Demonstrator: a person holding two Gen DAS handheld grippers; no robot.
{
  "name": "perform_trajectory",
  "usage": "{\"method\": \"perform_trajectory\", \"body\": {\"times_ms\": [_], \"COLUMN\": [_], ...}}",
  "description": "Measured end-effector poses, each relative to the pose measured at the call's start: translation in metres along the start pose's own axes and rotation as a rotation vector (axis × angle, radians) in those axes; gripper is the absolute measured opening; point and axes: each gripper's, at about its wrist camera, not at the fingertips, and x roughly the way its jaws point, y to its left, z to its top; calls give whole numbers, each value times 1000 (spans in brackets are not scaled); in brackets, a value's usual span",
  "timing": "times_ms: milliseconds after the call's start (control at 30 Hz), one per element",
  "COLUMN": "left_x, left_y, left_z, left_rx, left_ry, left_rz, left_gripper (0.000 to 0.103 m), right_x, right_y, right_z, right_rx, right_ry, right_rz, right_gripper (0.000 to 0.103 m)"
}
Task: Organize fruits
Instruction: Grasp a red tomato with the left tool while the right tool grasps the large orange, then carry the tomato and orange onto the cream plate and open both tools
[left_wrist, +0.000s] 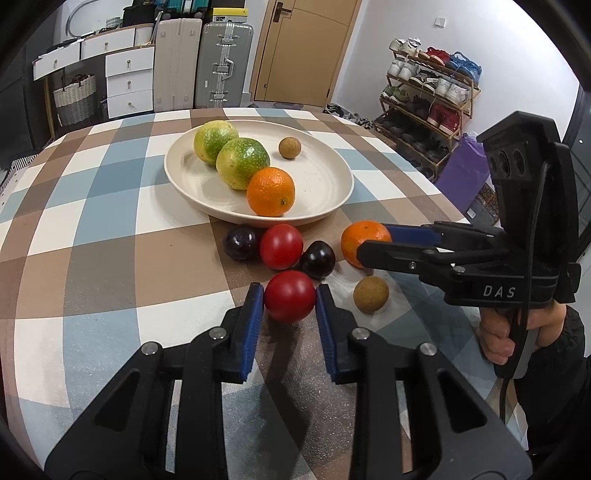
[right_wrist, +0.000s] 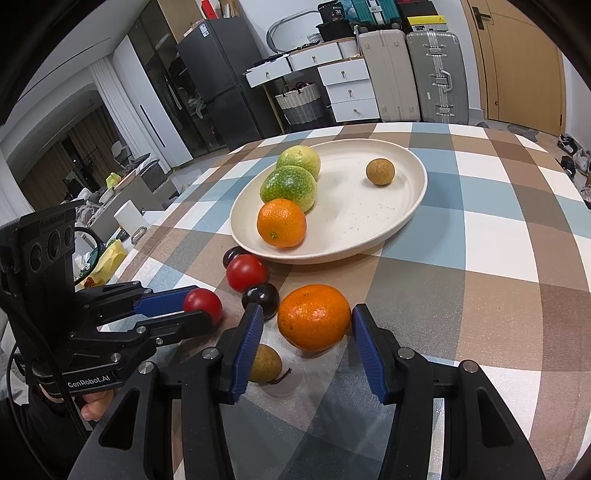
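Observation:
A cream plate (left_wrist: 325, 192) (right_wrist: 402, 218) holds two green fruits (left_wrist: 242, 162), an orange (left_wrist: 270, 192) and a small brown fruit (left_wrist: 289, 147). On the checked cloth lie a red tomato (left_wrist: 281, 246), two dark plums (left_wrist: 317, 259) (left_wrist: 240, 243), a brown fruit (left_wrist: 371, 294) and an orange (right_wrist: 314, 317). My left gripper (left_wrist: 290, 301) is shut on a second red tomato (left_wrist: 290, 301) (right_wrist: 203, 303). My right gripper (right_wrist: 308, 325) (left_wrist: 373, 245) is open, its blue pads (right_wrist: 364, 343) on either side of the loose orange, with a gap on each side.
The round table's edge curves close at right. Suitcases (left_wrist: 221, 62), white drawers (left_wrist: 129, 77) and a door (left_wrist: 303, 48) stand behind it. A shoe rack (left_wrist: 428, 92) and a purple bag (left_wrist: 467, 166) are at right. A fridge (right_wrist: 218, 77) shows in the right wrist view.

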Motion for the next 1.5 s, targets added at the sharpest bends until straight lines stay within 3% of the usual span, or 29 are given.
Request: {"method": "perform_trajectory", "body": {"times_ms": [300, 633, 1100, 1500], "left_x": [-2, -8, -21, -32], "left_y": [3, 8, 13, 13], "left_z": [1, 3, 6, 12], "left_rx": [-13, -33, -51, -46], "left_ry": [-12, -51, -107, -153], "left_rz": [2, 13, 65, 123], "left_gripper": [26, 26, 26, 26], "right_x": [0, -4, -29, -34], "right_y": [-4, -9, -11, -11], "right_z": [1, 1, 9, 11], "right_rx": [13, 24, 47, 34], "right_ry": [-3, -29, -175, -202], "right_rz": [0, -2, 13, -2], "right_gripper": [41, 41, 41, 41]}}
